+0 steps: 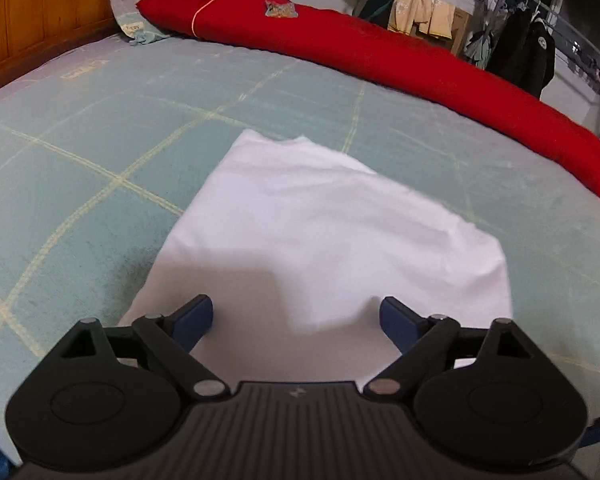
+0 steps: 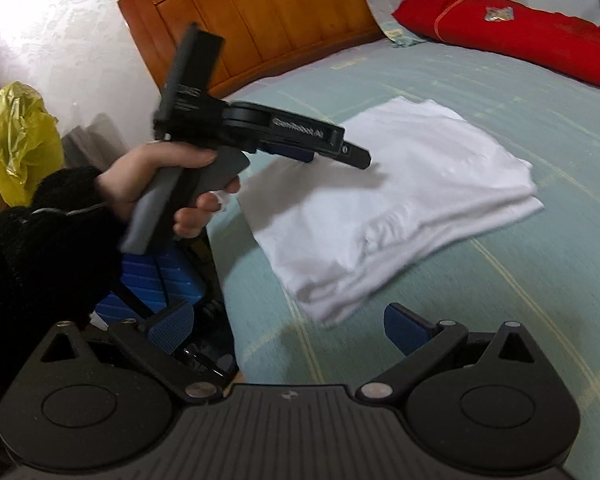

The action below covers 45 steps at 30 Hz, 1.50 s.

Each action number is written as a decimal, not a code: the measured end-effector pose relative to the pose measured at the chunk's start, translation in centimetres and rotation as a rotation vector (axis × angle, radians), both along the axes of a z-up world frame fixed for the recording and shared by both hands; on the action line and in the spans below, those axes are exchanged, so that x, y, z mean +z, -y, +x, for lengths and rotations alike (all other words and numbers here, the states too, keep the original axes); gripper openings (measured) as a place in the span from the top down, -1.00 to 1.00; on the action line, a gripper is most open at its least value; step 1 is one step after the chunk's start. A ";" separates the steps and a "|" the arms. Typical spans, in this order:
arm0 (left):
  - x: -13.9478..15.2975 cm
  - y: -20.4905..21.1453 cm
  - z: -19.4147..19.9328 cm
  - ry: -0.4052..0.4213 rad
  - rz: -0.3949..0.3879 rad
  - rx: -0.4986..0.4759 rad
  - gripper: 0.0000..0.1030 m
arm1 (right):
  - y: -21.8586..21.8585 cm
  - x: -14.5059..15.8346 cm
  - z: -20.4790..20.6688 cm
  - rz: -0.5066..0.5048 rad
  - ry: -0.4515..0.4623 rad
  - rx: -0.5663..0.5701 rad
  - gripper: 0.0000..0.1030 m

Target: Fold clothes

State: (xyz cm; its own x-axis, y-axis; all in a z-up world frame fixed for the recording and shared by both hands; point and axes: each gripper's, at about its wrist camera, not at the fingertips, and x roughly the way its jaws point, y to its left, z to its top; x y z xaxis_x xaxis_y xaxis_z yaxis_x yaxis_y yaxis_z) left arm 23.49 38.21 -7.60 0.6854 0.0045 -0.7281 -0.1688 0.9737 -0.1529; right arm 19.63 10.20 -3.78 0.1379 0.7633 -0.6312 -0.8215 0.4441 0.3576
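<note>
Plainly, "GenRobot.AI" reads on the side of the left gripper (image 2: pixel 320 152), held above the near edge of the folded white garment (image 2: pixel 396 200) on the bed (image 2: pixel 520 300). Its fingers (image 1: pixel 196 316) are spread wide over the cloth. The right gripper (image 2: pixel 292 324) gapes empty, just short of the garment's corner.

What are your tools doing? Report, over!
Left tool open, over white shirt. Right tool open, empty. Shirt folded on bed. Nothing blocking.
</note>
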 end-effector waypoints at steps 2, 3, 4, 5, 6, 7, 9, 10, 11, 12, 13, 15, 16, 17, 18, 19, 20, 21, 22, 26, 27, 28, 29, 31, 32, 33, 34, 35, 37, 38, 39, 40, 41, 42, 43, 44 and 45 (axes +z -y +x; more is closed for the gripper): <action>-0.2 0.1 0.8 0.008 0.016 -0.007 -0.99 | 0.2 0.1 -0.1 -0.004 -0.004 -0.014 -1.00; -0.3 0.3 1.1 0.004 0.032 -0.014 -0.99 | 0.4 0.1 0.0 0.001 -0.010 -0.020 -1.00; -0.3 0.7 1.3 -0.004 0.054 -0.024 -0.99 | 0.6 0.0 0.1 0.006 -0.014 -0.026 -1.00; -0.4 0.8 1.4 -0.005 0.061 -0.028 -0.99 | 0.7 -0.1 0.2 0.011 -0.018 -0.033 -1.00; -0.4 0.7 1.5 -0.002 0.058 -0.030 -0.99 | 0.9 -0.3 0.3 0.016 -0.022 -0.040 -1.00; -0.5 0.5 1.6 0.002 0.048 -0.032 -0.99 | 1.0 -0.3 0.3 0.021 -0.027 -0.043 -1.00; -0.5 0.0 1.7 0.010 0.018 -0.031 -0.99 | 1.4 -0.1 0.0 0.033 -0.038 -0.048 -1.00; -0.3 -0.1 1.5 0.016 0.006 -0.020 -0.99 | 1.5 0.0 -0.1 0.035 -0.039 -0.049 -1.00; 0.0 -0.2 1.2 0.025 -0.005 -0.007 -0.99 | 1.6 0.1 -0.2 0.034 -0.035 -0.051 -1.00; 0.3 0.0 0.8 0.036 -0.003 0.006 -0.99 | 1.7 0.2 -0.3 0.034 -0.028 -0.052 -1.00; 0.8 0.2 0.3 0.049 0.008 0.019 -0.99 | 1.7 0.3 -0.4 0.032 -0.023 -0.054 -1.00; 1.7 0.7 -0.7 0.074 0.030 0.045 -0.99 | 2.0 0.5 -0.6 0.031 -0.013 -0.060 -1.00; 2.2 1.1 -1.4 0.086 0.051 0.052 -0.99 | 2.2 0.7 -0.8 0.031 -0.008 -0.063 -1.00; 2.7 1.7 -2.1 0.097 0.077 0.056 -0.99 | 2.4 0.9 -0.9 0.030 -0.004 -0.066 -1.00; 3.3 2.3 -2.9 0.108 0.103 0.061 -0.99 | 2.6 1.0 -1.1 0.028 0.002 -0.071 -1.00; 3.8 3.0 -3.7 0.115 0.130 0.064 -0.99 | 2.7 1.2 -1.4 0.022 0.009 -0.079 -1.00; 4.2 3.8 -4.6 0.118 0.157 0.067 -0.99 | 2.8 1.4 -1.6 0.014 0.016 -0.088 -1.00; 4.7 4.6 -5.6 0.122 0.183 0.070 -0.99 | 2.9 1.5 -1.9 0.007 0.024 -0.097 -1.00; 5.1 5.3 -6.5 0.129 0.204 0.068 -0.99 | 3.0 1.7 -2.1 0.003 0.028 -0.107 -1.00; 6.3 7.9 -10.3 0.153 0.219 0.038 -0.99 | 3.3 2.3 -3.4 -0.042 0.031 -0.166 -1.00; 6.6 8.4 -11.1 0.150 0.206 0.033 -0.99 | 3.4 2.5 -3.7 -0.055 0.032 -0.180 -1.00; 6.8 8.9 -11.9 0.146 0.197 0.030 -0.99 | 3.5 2.7 -4.1 -0.067 0.036 -0.193 -1.00; 7.0 9.3 -12.7 0.142 0.189 0.027 -0.99 | 3.7 2.9 -4.6 -0.078 0.041 -0.206 -1.00; 7.2 10.2 -14.0 0.126 0.203 0.035 -0.99 | 4.0 3.3 -5.5 -0.087 0.053 -0.229 -1.00; 7.4 10.6 -14.6 0.115 0.216 0.036 -0.99 | 4.3 3.6 -6.0 -0.089 0.060 -0.240 -1.00; 7.5 10.9 -15.2 0.106 0.223 0.035 -0.99 | 4.5 3.9 -6.6 -0.090 0.071 -0.248 -1.00; 7.6 11.1 -15.7 0.100 0.227 0.034 -0.99 | 4.8 4.2 -7.3 -0.091 0.083 -0.254 -1.00; 7.8 11.4 -16.4 0.099 0.226 0.034 -0.99 | 5.0 4.5 -7.9 -0.092 0.094 -0.257 -1.00; 8.2 12.0 -18.0 0.107 0.216 0.035 -0.99 | 5.4 5.1 -9.0 -0.091 0.114 -0.259 -1.00; 8.4 12.4 -18.8 0.113 0.207 0.035 -0.99 | 5.6 5.3 -9.6 -0.091 0.123 -0.262 -1.00; 8.5 12.7 -19.6 0.120 0.196 0.035 -0.99 | 5.8 5.6 -10.2 -0.090 0.132 -0.265 -1.00; 8.7 13.1 -20.3 0.126 0.191 0.035 -0.99 | 6.1 5.8 -10.8 -0.089 0.141 -0.268 -1.00; 8.9 13.5 -20.9 0.131 0.190 0.034 -0.99 | 6.3 6.0 -11.4 -0.089 0.150 -0.271 -1.00; 9.0 13.9 -21.4 0.135 0.190 0.034 -0.99 | 6.4 6.2 -12.0 -0.089 0.159 -0.271 -1.00; 9.1 14.3 -21.9 0.139 0.192 0.032 -0.99 | 6.6 6.4 -12.5 -0.090 0.168 -0.272 -1.00; 9.2 14.6 -22.3 0.144 0.192 0.029 -0.99 | 6.8 6.5 -13.1 -0.091 0.176 -0.273 -1.00; 9.3 14.9 -22.8 0.149 0.190 0.027 -0.99 | 7.0 6.7 -13.7 -0.092 0.185 -0.273 -1.00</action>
State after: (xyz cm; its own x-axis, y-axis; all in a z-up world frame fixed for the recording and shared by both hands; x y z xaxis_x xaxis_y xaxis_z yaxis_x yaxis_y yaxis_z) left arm 0.72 23.27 1.69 0.7830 0.1516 -0.6032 -0.1845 0.9828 0.0075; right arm 5.95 3.24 2.89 0.4476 0.6232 -0.6413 -0.7152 0.6800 0.1617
